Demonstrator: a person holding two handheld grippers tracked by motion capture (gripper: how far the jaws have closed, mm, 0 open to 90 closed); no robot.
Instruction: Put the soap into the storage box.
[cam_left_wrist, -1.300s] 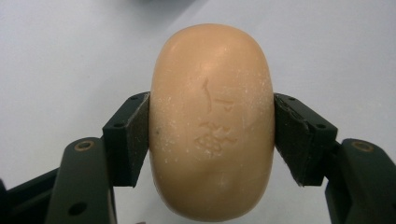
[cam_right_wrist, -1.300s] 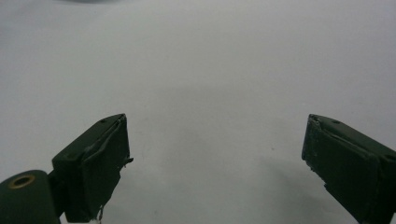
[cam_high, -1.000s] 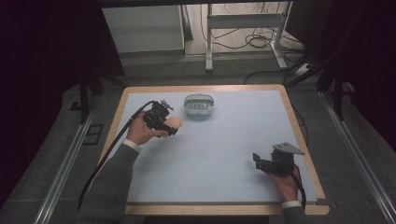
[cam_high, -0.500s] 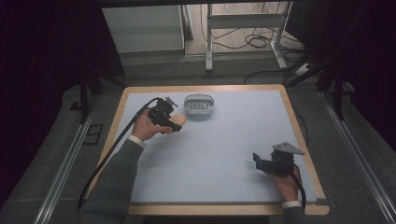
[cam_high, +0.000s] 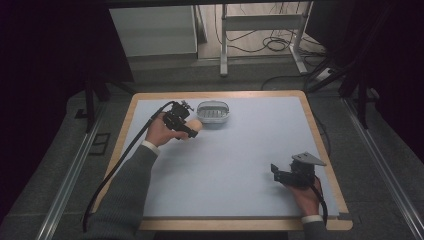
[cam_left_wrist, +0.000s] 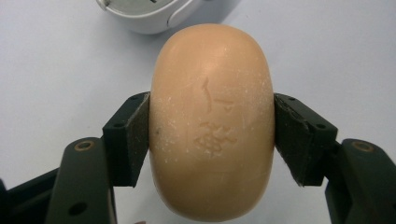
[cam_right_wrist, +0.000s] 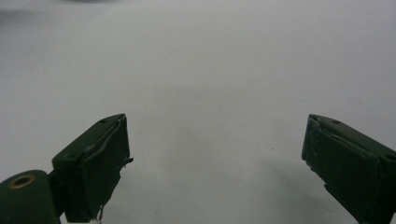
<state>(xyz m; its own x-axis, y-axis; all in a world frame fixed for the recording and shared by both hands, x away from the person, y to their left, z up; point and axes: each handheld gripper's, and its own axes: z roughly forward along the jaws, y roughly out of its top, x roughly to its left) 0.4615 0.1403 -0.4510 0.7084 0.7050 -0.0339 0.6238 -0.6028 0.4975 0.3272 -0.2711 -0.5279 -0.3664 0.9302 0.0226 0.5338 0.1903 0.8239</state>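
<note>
Soap (cam_left_wrist: 212, 126), one tan oval bar, clamped crosswise in the left gripper (cam_high: 187, 129), long axis aimed at the single dish (cam_high: 213, 112) at two o'clock; right gripper (cam_high: 276, 172) gapes empty.

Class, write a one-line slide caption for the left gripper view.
Left gripper shut on a tan oval soap bar, stamped side up, just short of the white soap dish on the pale blue table.

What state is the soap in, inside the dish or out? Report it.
Out. The soap bar is clamped in the left tool, beside the white dish, not in it.
</note>
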